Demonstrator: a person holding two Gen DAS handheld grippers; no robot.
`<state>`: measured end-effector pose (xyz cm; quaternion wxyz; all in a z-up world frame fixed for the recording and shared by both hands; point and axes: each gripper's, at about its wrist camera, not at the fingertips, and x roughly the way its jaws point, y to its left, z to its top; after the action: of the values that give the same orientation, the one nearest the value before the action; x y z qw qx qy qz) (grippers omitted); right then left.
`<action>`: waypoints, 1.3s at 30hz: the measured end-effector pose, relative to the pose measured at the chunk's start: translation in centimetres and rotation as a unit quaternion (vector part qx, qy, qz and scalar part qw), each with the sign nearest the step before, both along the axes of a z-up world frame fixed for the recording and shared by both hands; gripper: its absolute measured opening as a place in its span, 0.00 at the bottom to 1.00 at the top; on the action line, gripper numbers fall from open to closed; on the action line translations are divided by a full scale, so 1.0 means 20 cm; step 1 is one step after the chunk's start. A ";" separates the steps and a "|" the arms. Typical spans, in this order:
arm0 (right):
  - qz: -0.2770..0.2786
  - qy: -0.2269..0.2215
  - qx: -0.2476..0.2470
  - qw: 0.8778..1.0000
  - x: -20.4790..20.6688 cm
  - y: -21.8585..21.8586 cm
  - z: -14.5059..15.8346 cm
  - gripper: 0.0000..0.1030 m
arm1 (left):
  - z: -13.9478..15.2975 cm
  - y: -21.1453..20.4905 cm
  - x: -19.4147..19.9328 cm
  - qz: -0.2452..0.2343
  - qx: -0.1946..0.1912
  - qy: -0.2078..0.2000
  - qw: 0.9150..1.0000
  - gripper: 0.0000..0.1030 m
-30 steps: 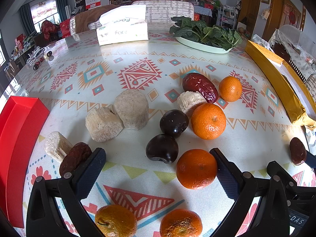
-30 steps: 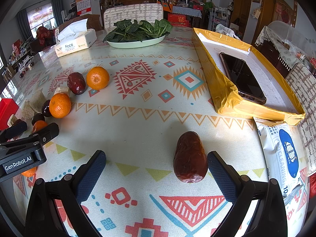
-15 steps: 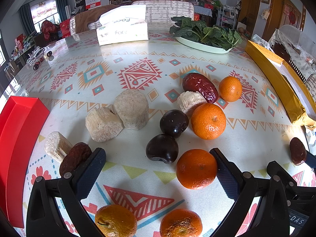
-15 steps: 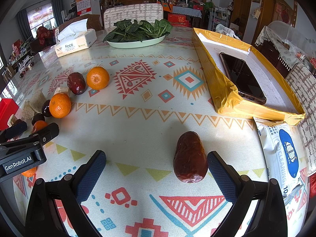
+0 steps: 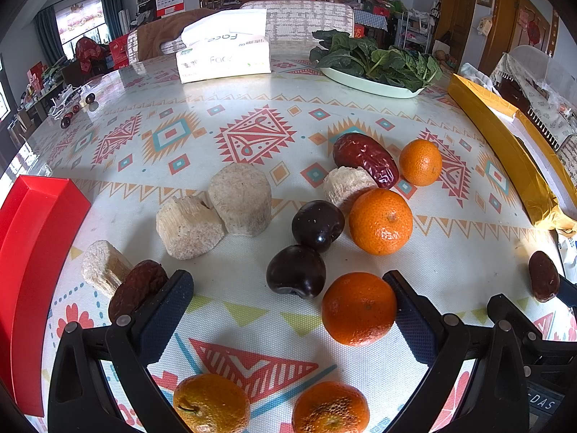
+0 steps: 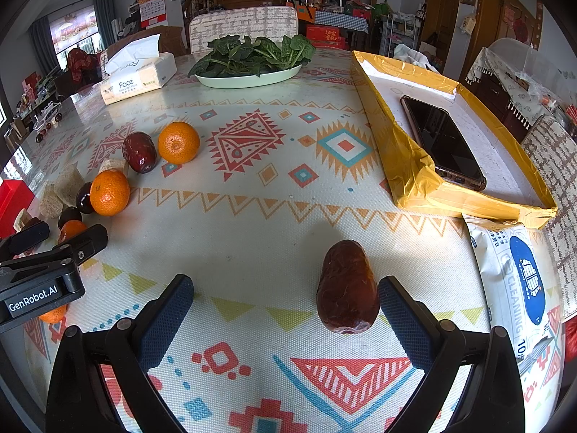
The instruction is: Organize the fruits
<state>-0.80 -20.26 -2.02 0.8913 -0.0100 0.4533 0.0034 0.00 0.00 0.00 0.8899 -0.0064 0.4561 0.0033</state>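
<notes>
Left gripper (image 5: 288,310) spread wide, low over patterned tablecloth (image 5: 252,90), nothing pinched. Nearest orange (image 5: 359,308) sitting on cloth between the fingers, touching or just beside the right pad (image 5: 411,319) (contact hard to call). Two dark plums (image 5: 306,249) just ahead, touching each other. Second orange (image 5: 380,221) beside upper plum; third orange (image 5: 420,162) farther back next to glossy red date (image 5: 365,158). Two more oranges (image 5: 270,407) at bottom edge, under the gripper. Wrinkled brown date (image 5: 137,288) pressed against outer side of left pad, w/ pale fibrous chunks (image 5: 216,213) beyond. Red tray (image 5: 32,245) at far left.

Right gripper (image 6: 285,310) also spread, empty. Brown date (image 6: 347,287) lying on cloth between the fingers, close to right pad (image 6: 404,321), well apart from left one. Yellow-taped box (image 6: 407,169) ahead-right w/ phone (image 6: 441,146) inside; wipes pack (image 6: 515,281) just right of date. Plate of greens (image 6: 252,59) and tissue box (image 6: 139,77) at far end of table (both well apart from fruit).
</notes>
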 end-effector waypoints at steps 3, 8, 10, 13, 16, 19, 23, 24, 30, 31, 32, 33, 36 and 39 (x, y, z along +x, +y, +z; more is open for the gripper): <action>0.000 0.000 0.000 1.000 0.00 0.00 0.00 1.00 | 0.00 0.00 0.00 0.000 0.000 0.000 1.000 1.00; 0.000 0.000 0.000 1.000 0.00 0.00 0.00 1.00 | 0.00 0.00 0.00 0.000 0.000 0.000 1.000 1.00; 0.000 0.000 0.000 1.000 0.00 0.00 0.00 1.00 | 0.00 0.00 0.00 0.000 0.000 0.000 1.000 1.00; 0.000 0.000 0.000 1.000 0.00 0.00 0.00 1.00 | 0.00 0.00 0.00 0.000 0.000 0.000 1.000 1.00; 0.000 0.000 0.000 1.000 0.00 0.00 0.00 1.00 | 0.00 0.00 0.00 0.000 0.000 0.000 1.000 1.00; 0.000 0.000 0.000 1.000 0.00 0.00 0.00 1.00 | 0.00 0.00 -0.01 -0.018 -0.001 0.008 1.000 1.00; 0.004 0.012 0.003 1.000 0.00 0.00 0.00 1.00 | 0.01 0.00 -0.01 -0.037 0.000 0.024 0.999 1.00; 0.006 0.019 0.005 1.000 0.00 0.00 0.01 1.00 | 0.01 0.00 -0.01 -0.040 0.000 0.027 0.999 1.00; -0.022 0.018 0.065 0.997 -0.05 -0.07 0.03 1.00 | 0.01 0.00 -0.02 -0.064 0.000 0.038 0.997 1.00; -0.016 0.024 0.059 0.998 -0.05 -0.06 0.03 1.00 | 0.01 0.01 -0.03 -0.070 -0.001 0.039 0.997 1.00; -0.010 0.029 0.049 0.998 -0.05 -0.05 0.03 1.00 | 0.01 0.02 -0.05 -0.073 -0.007 0.039 0.997 1.00; -0.005 0.034 0.036 0.999 -0.04 -0.03 0.02 1.00 | 0.03 0.04 -0.07 -0.075 -0.020 0.037 0.996 0.99; 0.006 0.037 0.002 0.999 -0.03 0.03 0.01 1.00 | 0.16 0.14 -0.18 -0.078 -0.056 -0.011 0.995 0.95; 0.001 0.036 0.001 0.999 -0.04 0.03 0.02 1.00 | 0.33 0.29 -0.31 -0.068 -0.068 -0.086 0.992 0.95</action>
<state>-1.51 -19.69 -1.68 0.8746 -0.0092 0.4848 0.0052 -6.30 5.85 6.61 0.9216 -0.0363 0.3761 -0.0889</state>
